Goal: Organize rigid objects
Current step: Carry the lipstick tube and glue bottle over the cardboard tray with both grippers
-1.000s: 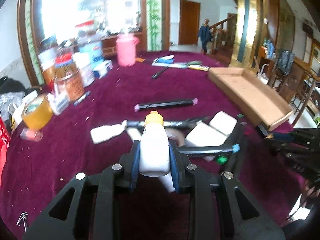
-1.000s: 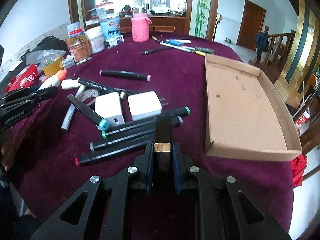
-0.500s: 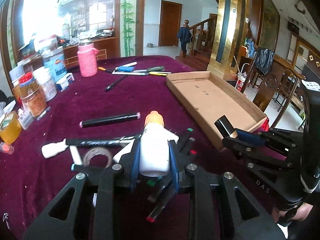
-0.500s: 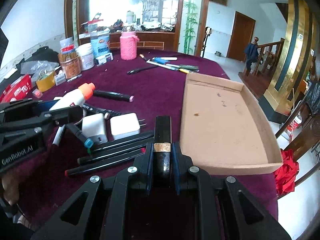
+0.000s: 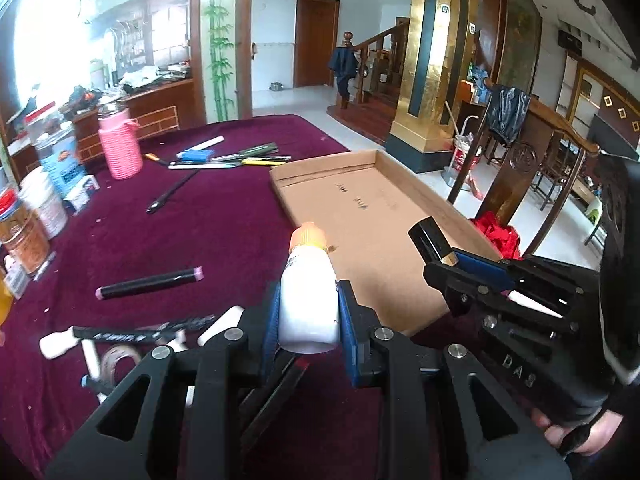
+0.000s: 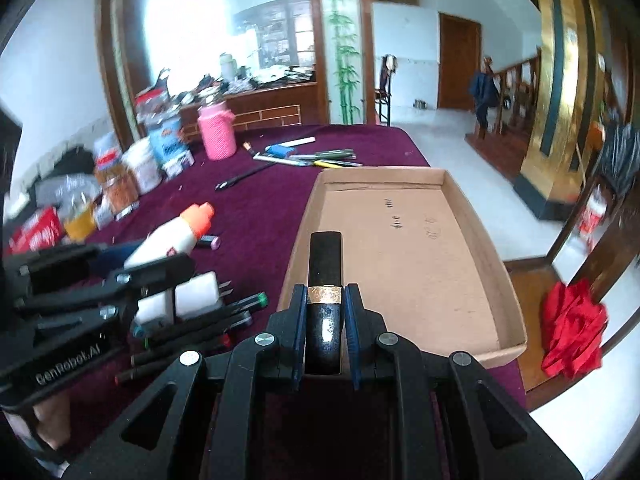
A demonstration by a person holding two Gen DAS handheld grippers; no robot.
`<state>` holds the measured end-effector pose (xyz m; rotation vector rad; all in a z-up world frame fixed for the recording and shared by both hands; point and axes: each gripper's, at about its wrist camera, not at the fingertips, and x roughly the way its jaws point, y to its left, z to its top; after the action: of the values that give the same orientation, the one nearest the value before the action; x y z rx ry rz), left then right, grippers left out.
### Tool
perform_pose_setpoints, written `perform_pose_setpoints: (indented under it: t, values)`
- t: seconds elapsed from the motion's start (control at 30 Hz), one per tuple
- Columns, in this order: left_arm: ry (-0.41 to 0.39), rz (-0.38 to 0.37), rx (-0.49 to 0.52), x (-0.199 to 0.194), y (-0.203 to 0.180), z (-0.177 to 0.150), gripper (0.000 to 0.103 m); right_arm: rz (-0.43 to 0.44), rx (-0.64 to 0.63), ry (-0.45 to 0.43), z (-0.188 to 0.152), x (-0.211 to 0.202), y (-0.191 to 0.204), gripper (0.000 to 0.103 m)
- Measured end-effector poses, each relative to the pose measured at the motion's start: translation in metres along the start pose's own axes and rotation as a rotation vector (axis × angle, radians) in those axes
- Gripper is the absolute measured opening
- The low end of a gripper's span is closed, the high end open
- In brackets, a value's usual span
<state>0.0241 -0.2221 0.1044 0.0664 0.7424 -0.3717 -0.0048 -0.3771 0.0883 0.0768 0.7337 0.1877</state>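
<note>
Surface: maroon cloth [image 5: 224, 224] over a round table, in a large room with a gilded pillar [image 5: 436, 52] and a staircase behind.
Bottle: white bottle [image 5: 308, 304] with an orange cap, clamped between the blue pads of the left gripper [image 5: 308, 316]; cap points forward, body sticking out past the fingertips, raised above the cloth just by the near-left edge of the tray.
Bottle, other view: seen from the right wrist, the bottle [image 6: 172, 236] lies aslant in the left gripper [image 6: 132, 276], cap toward the tray.
Tube: black tube [image 6: 325, 300] with a gold band, gripped by the right gripper [image 6: 325, 320]; band sits level with the fingertips, top end reaching over the tray's near-left rim.
Tube, other view: from the left wrist, the tube [image 5: 432, 242] juts from the right gripper [image 5: 464, 268] over the tray's near corner.
Tray: shallow cardboard tray [image 6: 472, 248], only pen marks on its floor.
Below the grippers: markers [image 6: 192, 336] and two white chargers [image 6: 188, 300] on the cloth; one black marker [image 5: 148, 282] with pink ends lies apart.
Far side: pink jar [image 5: 120, 144], tins and boxes [image 5: 40, 196], and a row of pens [image 5: 236, 158].
</note>
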Motion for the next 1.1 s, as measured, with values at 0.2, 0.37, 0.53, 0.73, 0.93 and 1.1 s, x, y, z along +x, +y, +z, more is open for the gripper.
perform_pose_setpoints:
  t: [0.2, 0.37, 0.53, 0.73, 0.93, 1.1]
  values:
    - [0.043, -0.031, -0.04, 0.031, -0.015, 0.028, 0.024, 0.085, 0.146, 0.062, 0.026, 0.018, -0.051, 0.016]
    - [0.085, -0.032, -0.074, 0.07, -0.024, 0.054, 0.024, 0.126, 0.199, 0.137, 0.055, 0.045, -0.076, 0.016]
    - [0.167, -0.019, -0.129, 0.119, -0.021, 0.073, 0.024, 0.144, 0.257, 0.205, 0.08, 0.081, -0.098, 0.016]
    - [0.244, 0.003, -0.168, 0.164, -0.015, 0.08, 0.024, 0.167, 0.319, 0.293, 0.096, 0.137, -0.112, 0.016]
    - [0.254, -0.017, -0.18, 0.176, -0.016, 0.083, 0.024, 0.17, 0.337, 0.328, 0.107, 0.17, -0.117, 0.016]
    - [0.267, -0.027, -0.164, 0.187, -0.019, 0.082, 0.024, 0.173, 0.339, 0.358, 0.11, 0.189, -0.12, 0.016]
